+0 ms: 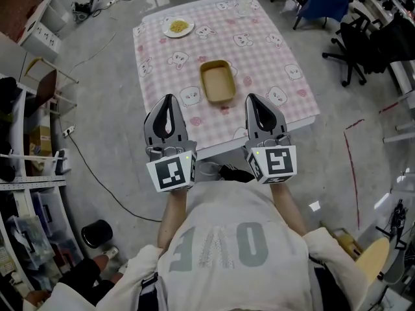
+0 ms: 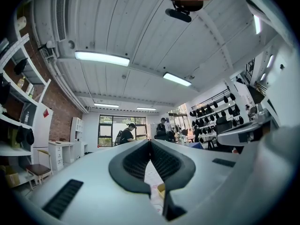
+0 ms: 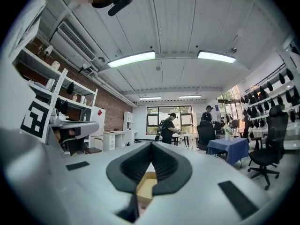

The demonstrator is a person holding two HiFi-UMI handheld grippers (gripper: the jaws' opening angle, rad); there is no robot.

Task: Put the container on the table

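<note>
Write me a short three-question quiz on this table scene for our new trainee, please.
1. True or false: the tan container sits on the pink-checked table, with neither claw touching it.
2. What lies near the table's far left corner in the head view? A) a plate of yellow food B) a mug C) a book
3. Fill in: the jaws of the left claw and the right claw are both ____.
Key: 1 true; 2 A; 3 shut.
</note>
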